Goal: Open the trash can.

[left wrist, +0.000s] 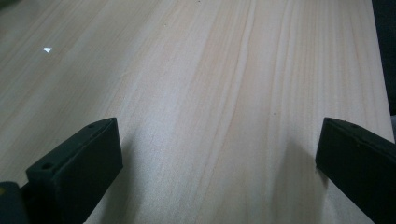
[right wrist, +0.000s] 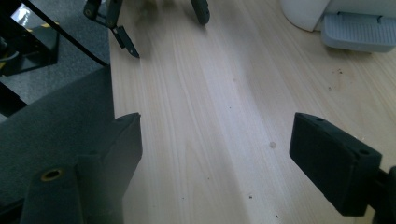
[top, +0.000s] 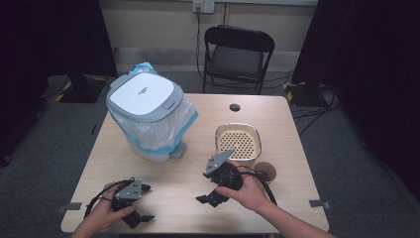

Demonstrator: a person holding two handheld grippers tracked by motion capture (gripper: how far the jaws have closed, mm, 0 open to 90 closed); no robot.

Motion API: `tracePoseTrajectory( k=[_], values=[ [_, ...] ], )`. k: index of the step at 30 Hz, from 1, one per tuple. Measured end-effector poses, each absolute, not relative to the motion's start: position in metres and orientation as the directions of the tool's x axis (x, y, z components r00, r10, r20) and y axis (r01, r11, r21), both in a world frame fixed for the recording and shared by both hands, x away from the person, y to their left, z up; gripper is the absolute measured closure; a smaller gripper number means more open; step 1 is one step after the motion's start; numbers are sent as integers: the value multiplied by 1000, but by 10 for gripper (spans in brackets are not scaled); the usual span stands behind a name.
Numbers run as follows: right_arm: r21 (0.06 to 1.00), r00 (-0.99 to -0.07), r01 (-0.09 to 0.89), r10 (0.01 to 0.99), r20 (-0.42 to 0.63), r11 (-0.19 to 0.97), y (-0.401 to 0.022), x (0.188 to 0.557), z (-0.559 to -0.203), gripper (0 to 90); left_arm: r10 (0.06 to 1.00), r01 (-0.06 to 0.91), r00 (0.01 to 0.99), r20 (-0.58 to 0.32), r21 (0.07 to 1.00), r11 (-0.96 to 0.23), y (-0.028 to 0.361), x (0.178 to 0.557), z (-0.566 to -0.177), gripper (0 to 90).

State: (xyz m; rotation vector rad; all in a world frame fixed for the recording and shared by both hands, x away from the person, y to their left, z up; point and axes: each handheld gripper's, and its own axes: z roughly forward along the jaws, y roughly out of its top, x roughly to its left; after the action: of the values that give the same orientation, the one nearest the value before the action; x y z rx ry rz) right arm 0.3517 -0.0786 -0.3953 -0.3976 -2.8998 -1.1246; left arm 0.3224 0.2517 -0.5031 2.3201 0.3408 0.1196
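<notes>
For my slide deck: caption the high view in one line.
Two hand-held grippers, left and right, jaws open and empty, above a wooden table bearing a lined pedal bin and perforated basket.

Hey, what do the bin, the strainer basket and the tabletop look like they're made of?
Bin: apparently plastic, matte white and grey lid, thin see-through liner bag. Strainer basket: probably glossy cream plastic, rows of punched holes. Tabletop: pale wood or wood-look laminate, visible grain.
</notes>
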Motion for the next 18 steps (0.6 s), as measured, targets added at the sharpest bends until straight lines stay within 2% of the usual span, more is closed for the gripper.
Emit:
tracePoseTrajectory(
  k=[18],
  values=[
    [647,-975,206,209,73,734,-68,376,-346,169,280,206,960,-17,719,-663,252,323,-503,0]
  ],
)
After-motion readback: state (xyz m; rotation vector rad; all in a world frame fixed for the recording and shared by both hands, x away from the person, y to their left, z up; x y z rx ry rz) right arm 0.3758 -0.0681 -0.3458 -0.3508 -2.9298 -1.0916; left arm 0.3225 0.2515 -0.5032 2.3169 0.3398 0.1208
